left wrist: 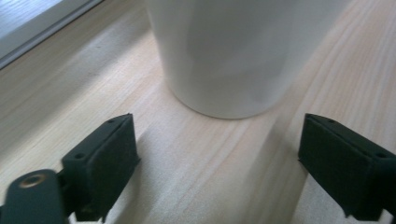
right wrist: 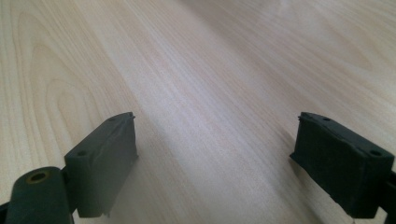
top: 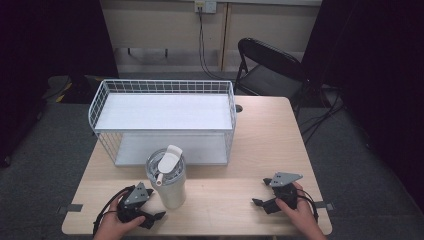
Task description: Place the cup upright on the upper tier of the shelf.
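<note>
So there's one white tumbler standing upright on the wooden table, long axis straight up, right in front of the white wire rack. Its lid has a flip tab sticking up and tipped toward the rack, plus a straw stub on the near side.

Two grippers total. The left gripper sits just beside the tumbler on the side away from the rack, jaws spread wide with nothing between them; in the left gripper view the tumbler's base is just past the gripper. The right gripper is well apart from the tumbler, also wide open and empty over bare wood.

One black folding chair behind the table.
</note>
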`<state>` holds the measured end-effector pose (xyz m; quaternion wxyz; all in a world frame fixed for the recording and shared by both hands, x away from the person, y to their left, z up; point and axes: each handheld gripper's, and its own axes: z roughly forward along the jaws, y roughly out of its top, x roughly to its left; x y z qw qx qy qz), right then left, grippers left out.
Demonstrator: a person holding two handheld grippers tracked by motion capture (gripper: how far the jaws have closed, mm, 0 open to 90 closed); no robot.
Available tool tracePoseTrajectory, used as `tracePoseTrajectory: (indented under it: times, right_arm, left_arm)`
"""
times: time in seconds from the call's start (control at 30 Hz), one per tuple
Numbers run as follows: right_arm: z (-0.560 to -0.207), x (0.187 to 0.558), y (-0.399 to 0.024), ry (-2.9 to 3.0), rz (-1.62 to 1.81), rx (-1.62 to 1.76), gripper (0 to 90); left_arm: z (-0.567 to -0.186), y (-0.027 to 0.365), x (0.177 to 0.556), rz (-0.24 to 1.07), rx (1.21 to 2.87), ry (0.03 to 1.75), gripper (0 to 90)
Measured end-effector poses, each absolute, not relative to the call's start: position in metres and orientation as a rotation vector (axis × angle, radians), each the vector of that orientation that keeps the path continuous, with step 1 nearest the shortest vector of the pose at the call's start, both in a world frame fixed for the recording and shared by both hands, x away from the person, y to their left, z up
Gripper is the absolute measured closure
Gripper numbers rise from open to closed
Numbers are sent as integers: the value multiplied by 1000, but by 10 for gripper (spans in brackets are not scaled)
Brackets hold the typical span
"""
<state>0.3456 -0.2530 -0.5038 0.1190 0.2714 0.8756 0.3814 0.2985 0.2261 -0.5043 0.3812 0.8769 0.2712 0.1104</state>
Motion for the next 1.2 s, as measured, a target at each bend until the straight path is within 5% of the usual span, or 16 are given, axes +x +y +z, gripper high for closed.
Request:
tracePoseTrajectory:
  times: [0.37,0.5,0.57,0.6,1.2]
  right_arm:
    - [-504,347,-253,2567,1118,786,121]
    - [-504,347,-253,2567,1118,786,120]
    - [-504,347,-253,2567,1118,786,121]
    - [-504,347,-253,2567,1118,786,121]
    - [-504,347,-253,2567,1117,786,121]
  left_arm:
    - [-505,222,299,265,2263,672,4]
    - [-502,223,298,264,2242,681,65]
    - [-499,225,298,239,2229,687,208]
    - [-498,225,297,232,2216,697,150]
    - [-470,228,298,204,1955,733,158]
